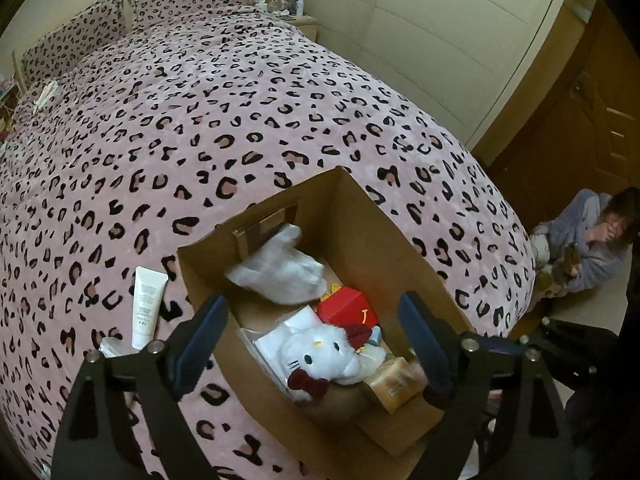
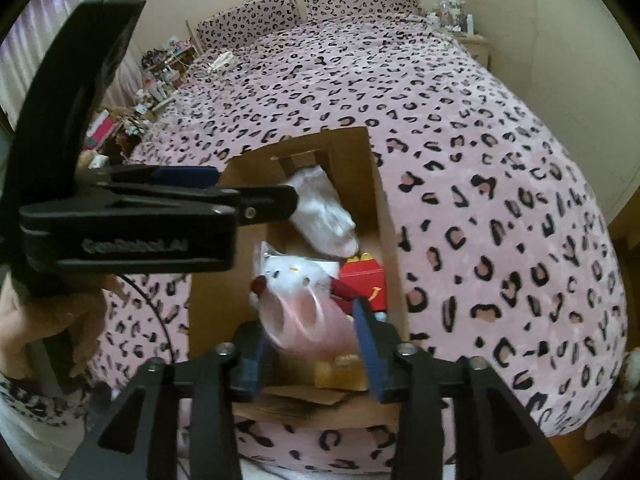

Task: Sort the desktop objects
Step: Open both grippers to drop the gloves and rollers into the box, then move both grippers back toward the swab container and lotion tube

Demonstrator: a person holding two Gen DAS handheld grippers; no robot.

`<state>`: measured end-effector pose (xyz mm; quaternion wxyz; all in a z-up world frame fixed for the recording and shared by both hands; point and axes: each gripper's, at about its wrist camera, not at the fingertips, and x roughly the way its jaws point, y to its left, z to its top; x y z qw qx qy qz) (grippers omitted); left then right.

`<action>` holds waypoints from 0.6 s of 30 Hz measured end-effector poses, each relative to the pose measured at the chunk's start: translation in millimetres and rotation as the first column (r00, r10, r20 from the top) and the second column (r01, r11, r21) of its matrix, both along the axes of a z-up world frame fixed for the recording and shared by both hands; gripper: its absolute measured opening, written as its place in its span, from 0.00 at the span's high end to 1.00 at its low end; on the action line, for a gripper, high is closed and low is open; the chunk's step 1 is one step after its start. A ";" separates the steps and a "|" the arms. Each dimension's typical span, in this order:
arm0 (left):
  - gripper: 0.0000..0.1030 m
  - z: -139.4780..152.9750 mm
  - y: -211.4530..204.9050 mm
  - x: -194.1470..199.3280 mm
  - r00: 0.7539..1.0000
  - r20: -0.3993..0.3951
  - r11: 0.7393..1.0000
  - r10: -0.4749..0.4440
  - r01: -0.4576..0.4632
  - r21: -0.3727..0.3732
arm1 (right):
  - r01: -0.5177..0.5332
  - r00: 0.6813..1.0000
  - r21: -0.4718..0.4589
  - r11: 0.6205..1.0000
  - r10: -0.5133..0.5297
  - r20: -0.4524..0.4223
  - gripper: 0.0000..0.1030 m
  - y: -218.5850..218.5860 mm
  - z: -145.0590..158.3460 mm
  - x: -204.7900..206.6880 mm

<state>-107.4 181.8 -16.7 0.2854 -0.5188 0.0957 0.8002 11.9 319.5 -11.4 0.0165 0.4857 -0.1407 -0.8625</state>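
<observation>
cardboard box (image 1: 400, 236) on the bed holds the white plush cat (image 1: 320, 354); only the left view shows a white tube (image 1: 147, 306) beside the box. left gripper (image 1: 312, 336) gapes empty; right gripper (image 2: 316, 354) spread around a blurred pink item (image 2: 308, 320), grip unclear

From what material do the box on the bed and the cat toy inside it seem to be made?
The box looks like plain brown cardboard, matte, with creased flaps. The cat toy seems to be white plush fabric: its surface is fuzzy, and its dark red bow looks like velvet, though that is uncertain.
</observation>
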 end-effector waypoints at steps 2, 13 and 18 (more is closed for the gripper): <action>0.11 1.9 -2.7 0.2 1.000 -0.004 1.000 0.009 -0.009 0.001 | 0.005 1.000 0.020 1.000 -0.005 -0.008 0.42 -1.2 3.0 0.3; 0.11 14.1 -25.5 4.6 0.998 -0.021 0.998 0.058 -0.058 -0.001 | 0.016 1.000 0.034 0.999 -0.015 -0.024 0.41 -1.1 10.7 0.6; 0.11 16.3 -42.8 7.8 0.996 -0.026 0.997 0.082 -0.083 -0.011 | 0.012 1.000 0.045 0.999 -0.011 -0.025 0.41 -6.0 15.3 1.3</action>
